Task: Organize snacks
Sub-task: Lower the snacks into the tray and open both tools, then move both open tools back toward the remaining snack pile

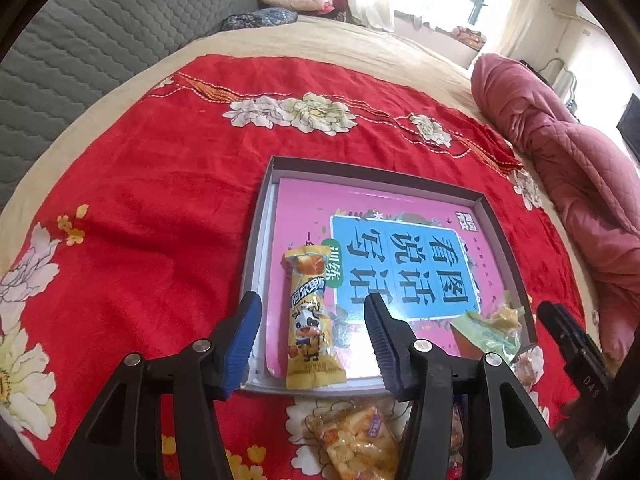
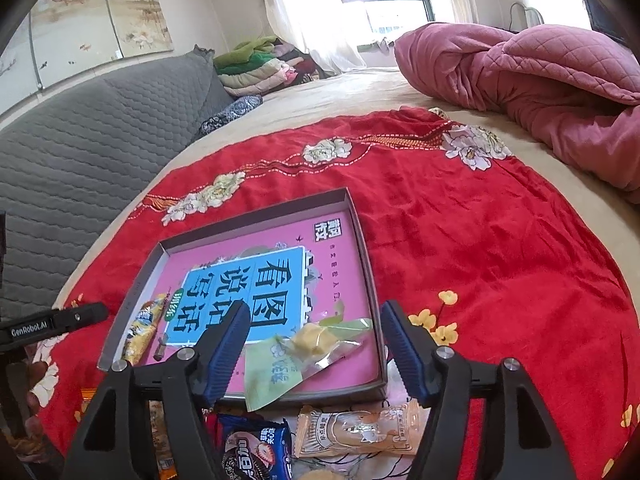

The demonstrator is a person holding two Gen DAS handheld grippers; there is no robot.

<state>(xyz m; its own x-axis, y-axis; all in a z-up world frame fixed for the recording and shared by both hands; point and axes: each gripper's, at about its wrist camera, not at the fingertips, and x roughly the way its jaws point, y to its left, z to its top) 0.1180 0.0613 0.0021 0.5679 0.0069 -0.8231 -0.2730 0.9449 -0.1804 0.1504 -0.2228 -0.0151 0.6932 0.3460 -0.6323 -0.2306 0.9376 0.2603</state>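
Note:
A shallow grey box tray with a pink book in it lies on the red floral cloth. A yellow cow-print snack stick lies in the tray's near left part. A green-wrapped pastry lies in its near right corner. My left gripper is open, its jaws on either side of the yellow stick above it. My right gripper is open above the green pastry. Loose snacks lie in front of the tray: a blue pack, a beige pack, an orange pack.
The red cloth covers a bed. A pink quilt is bunched at the right. A grey padded headboard is on the left, and folded blankets are stacked at the back. The right gripper shows in the left view.

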